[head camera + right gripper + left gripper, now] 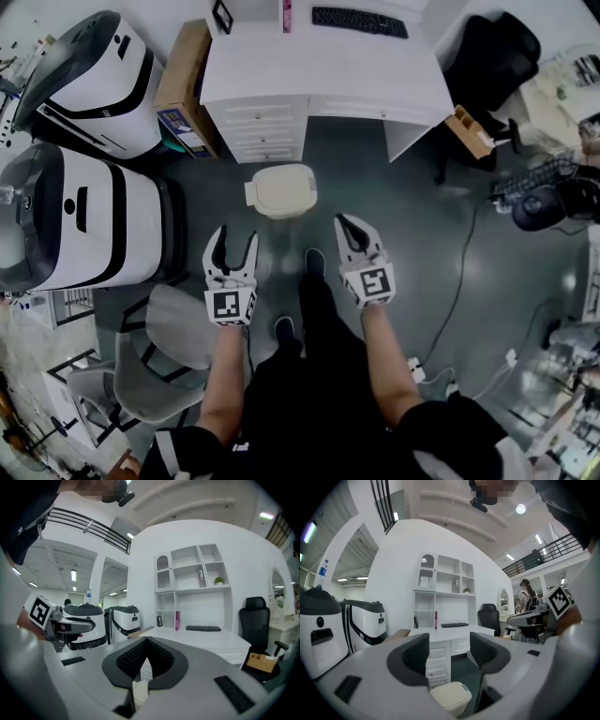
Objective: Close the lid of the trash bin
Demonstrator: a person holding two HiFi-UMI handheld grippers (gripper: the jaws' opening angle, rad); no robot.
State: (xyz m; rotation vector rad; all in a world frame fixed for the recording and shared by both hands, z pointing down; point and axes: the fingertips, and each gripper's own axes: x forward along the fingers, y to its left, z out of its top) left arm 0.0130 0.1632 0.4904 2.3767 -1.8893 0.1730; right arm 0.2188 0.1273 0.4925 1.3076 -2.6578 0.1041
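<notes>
Trash bin (453, 707) on the floor before the white desk (319, 75), lid (284, 186) apparently already down; we judge it light, stiff plastic, best pressed flat on top, with left gripper (236, 242) jaws spread empty and right gripper (345, 226) jaws pressed together on nothing.

The bin (281, 190) looks like smooth, matt cream plastic. The floor (422, 234) is glossy grey. The left hand-held gripper (449, 645) has black, finely ribbed pads (416, 653).
</notes>
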